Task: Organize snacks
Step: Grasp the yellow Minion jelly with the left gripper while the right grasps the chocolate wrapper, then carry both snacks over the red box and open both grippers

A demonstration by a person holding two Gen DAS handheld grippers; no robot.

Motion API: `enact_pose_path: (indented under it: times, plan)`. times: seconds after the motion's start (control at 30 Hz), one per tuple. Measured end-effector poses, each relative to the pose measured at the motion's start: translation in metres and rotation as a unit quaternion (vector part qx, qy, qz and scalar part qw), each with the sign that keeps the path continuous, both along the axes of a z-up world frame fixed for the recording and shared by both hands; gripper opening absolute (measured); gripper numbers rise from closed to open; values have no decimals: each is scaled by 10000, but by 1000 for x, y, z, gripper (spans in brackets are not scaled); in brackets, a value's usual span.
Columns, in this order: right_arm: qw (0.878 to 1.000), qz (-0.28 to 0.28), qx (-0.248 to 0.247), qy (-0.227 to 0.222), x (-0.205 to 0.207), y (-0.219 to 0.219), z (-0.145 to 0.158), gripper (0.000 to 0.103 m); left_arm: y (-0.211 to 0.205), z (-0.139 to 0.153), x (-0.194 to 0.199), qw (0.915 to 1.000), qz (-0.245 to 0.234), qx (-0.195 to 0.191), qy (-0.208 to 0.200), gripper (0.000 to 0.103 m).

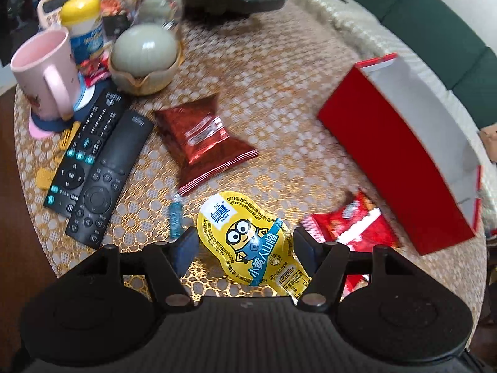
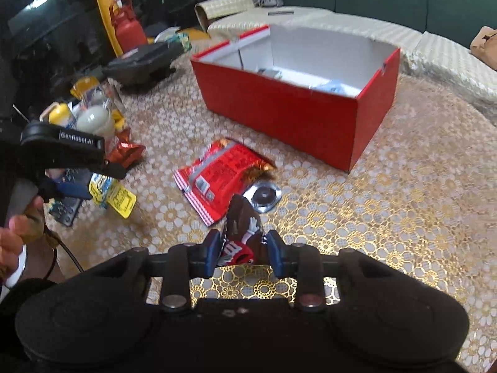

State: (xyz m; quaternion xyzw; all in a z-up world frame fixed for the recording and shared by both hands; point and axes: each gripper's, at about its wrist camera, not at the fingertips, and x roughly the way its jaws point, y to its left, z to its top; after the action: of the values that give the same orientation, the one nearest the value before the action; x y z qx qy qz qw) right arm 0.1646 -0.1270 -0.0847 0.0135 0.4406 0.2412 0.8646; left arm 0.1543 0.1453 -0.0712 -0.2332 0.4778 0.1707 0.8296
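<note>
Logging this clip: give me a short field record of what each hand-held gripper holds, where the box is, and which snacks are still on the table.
left hand-held gripper: shut on yellow cartoon pouch
right hand-held gripper: shut on brown candy packet
red box: open on the table, a few items inside, too blurred to name
snacks still on table: red snack bag, dark red foil packet
surface: gold lace tablecloth

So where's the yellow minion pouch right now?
The yellow pouch sits between the left gripper's fingers, lifted above the table, left of the red box.
</note>
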Motion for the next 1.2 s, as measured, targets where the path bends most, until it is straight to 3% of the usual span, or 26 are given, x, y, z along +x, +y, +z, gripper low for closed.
enact_pose_path:
  times: [0.23,0.4,0.73,0.9,1.0,1.2]
  plan:
    - [9988,-218,171,-400,5,-13,33,32,-23,39,7,9972,-538,252,-458,66]
    - [9970,-310,181,-682,19,-19,55,32,-43,64,23,9904,-1029,528,-764,66]
    - [9929,-472,35,-1095,71,-27,80,32,-90,98,79,9573,-2267,1354,-1180,66]
    - [9924,-551,-115,-1098,102,-26,77,32,-112,101,111,9433,-2595,1669,-1226,66]
    - [9923,-577,-203,-1073,120,-27,72,32,-119,103,133,9415,-2607,1736,-1242,66]
    - [9928,-642,-354,-947,155,-27,58,32,-125,88,177,9464,-2473,1788,-1062,66]
